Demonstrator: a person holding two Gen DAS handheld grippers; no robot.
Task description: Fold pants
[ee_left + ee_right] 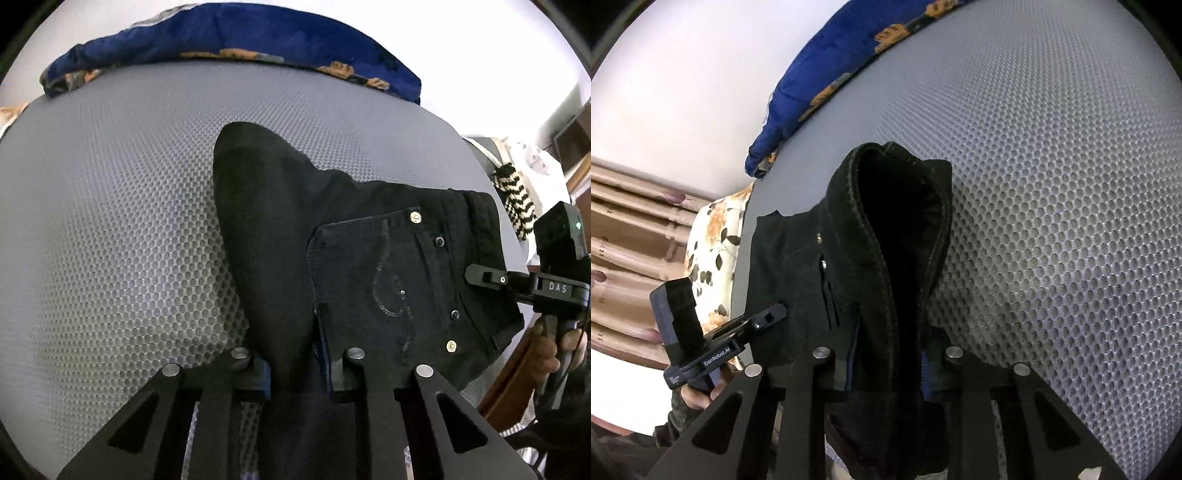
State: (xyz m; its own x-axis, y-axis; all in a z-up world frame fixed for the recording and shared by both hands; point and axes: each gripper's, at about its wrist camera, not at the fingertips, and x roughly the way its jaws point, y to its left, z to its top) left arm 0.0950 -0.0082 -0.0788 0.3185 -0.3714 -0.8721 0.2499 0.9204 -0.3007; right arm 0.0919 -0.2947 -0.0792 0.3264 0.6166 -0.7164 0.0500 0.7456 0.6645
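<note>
Grey honeycomb mesh surface carried the black pants, with a blue patterned cloth along its far edge. Left gripper was clamped on bunched fabric beside the back pocket. Right gripper pinched a thick fold of the waist end, fabric rising between its fingers. Each tool reached in from the near edge; right one visible at the waistband side, hand gripping its handle.
</note>
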